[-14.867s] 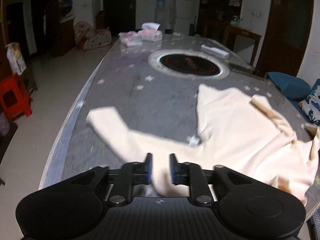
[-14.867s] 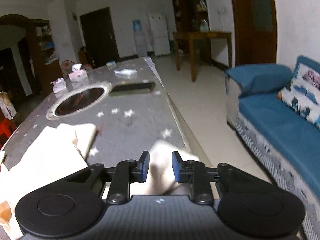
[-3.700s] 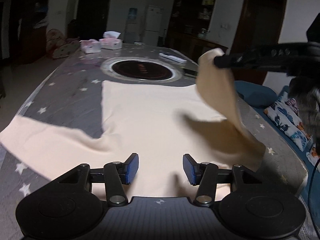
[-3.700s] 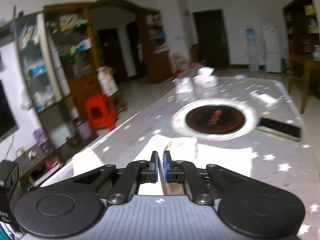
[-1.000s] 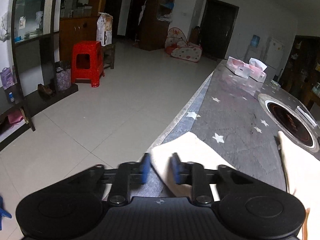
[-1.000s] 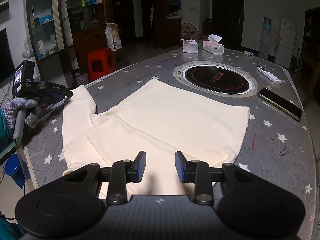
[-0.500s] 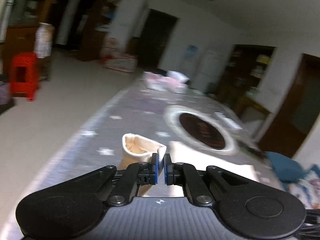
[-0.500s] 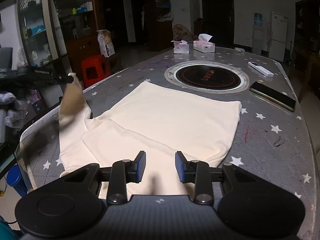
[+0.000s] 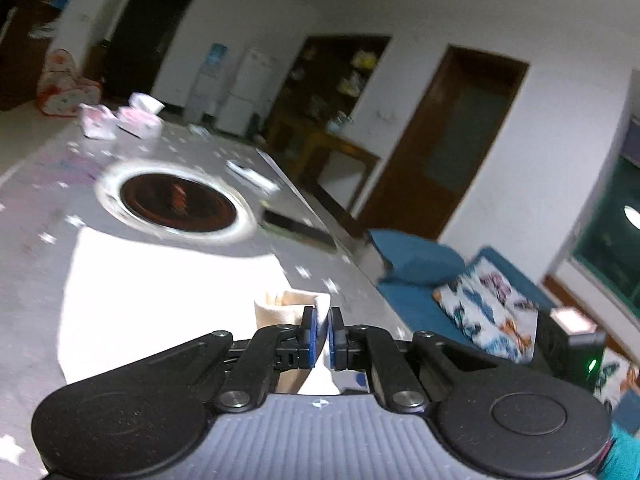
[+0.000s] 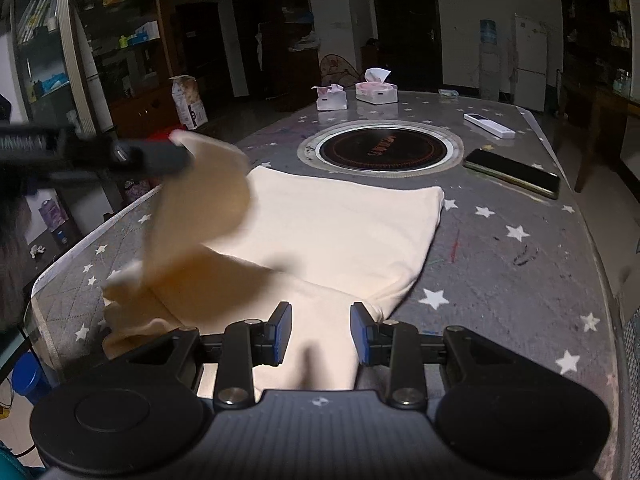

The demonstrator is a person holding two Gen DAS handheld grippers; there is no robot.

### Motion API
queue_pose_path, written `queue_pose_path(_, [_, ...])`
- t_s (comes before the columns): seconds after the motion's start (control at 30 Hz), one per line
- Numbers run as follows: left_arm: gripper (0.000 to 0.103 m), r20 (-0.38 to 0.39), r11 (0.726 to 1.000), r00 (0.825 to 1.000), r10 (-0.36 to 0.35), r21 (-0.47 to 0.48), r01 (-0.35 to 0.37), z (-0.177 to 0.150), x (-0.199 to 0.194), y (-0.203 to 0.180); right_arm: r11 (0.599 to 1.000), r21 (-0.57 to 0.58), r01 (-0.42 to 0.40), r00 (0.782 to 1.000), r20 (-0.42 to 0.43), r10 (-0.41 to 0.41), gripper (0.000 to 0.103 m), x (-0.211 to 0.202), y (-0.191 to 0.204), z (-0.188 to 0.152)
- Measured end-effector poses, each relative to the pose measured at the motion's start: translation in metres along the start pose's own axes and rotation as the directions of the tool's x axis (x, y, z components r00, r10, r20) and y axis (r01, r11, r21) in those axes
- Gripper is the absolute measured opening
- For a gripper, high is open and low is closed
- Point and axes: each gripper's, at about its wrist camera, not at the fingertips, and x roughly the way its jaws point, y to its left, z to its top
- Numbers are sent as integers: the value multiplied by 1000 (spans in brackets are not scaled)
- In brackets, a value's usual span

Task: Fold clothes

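Cream sleeve (image 10: 200, 200) hangs lifted at 10 o'clock in the right wrist view, its cuff pinched in the closed left gripper (image 9: 322, 334). The shirt (image 10: 340, 224) lies flat at centre on the table (image 10: 520, 280). Right gripper (image 10: 320, 334) hovers over the shirt's near edge at 6 o'clock, jaws apart, gripping nothing.

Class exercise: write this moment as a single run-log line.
left gripper: shut on sleeve, lifted over shirt | right gripper: open above shirt | table
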Motion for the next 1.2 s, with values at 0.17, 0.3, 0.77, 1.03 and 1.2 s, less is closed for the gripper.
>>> queue_pose_path(0.17, [14,-120,1000,992,-28,8,29,-22,20,-6,1000,3,1,1000,7,-1,32,-5,-1,-2])
queue_pose_path(0.3, [19,-108,1000,994,0,17,1,-23,0,12,1000,8,8,1000,18,-9,32,-9,-4,0])
queue_pose_path(0.77, [14,-152,948,937,315,-4,-319,-38,-14,108,997,-52,-60,998,-27,59,31,29,16,3])
queue_pose_path(1.03, [15,-128,954,946,299,46,-296,-34,-22,101,996,-71,-47,996,-75,41,31,37,15,-1])
queue_pose_path(1.2, [15,-140,957,954,265,160,-242,-42,-22,79,992,-113,-58,995,-87,48,31,29,23,-6])
